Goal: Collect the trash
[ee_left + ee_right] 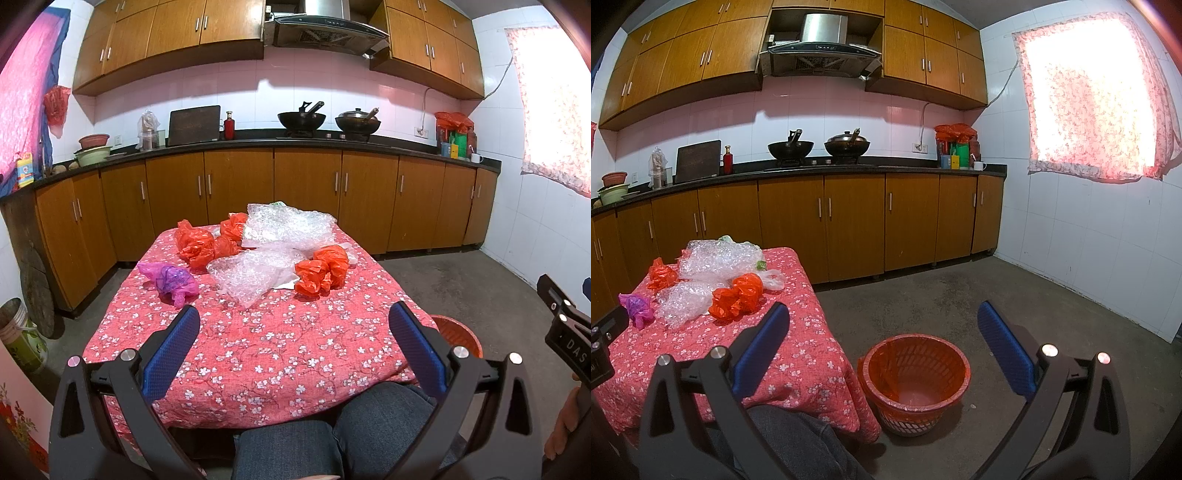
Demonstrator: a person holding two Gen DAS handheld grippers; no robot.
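Observation:
Crumpled trash lies on a table under a red flowered cloth [258, 350]: orange plastic bags [322, 270] [195, 243], bubble wrap [255, 275] [288, 225] and a purple bag [170, 281]. The same heap shows in the right wrist view, with an orange bag [738, 297], bubble wrap [720, 260] and the purple bag [637, 308]. My left gripper [293, 317] hangs open over the near half of the table, nothing between its blue pads. My right gripper [882, 321] is open above an orange-lined basket [916, 380] on the floor, right of the table.
A person's knees in jeans [332, 439] sit at the table's near edge. Brown cabinets [306, 184] and a counter with two woks [301, 120] run along the back wall. A curtained window [1097, 99] is on the right wall. Bare concrete floor [960, 295] lies beyond the basket.

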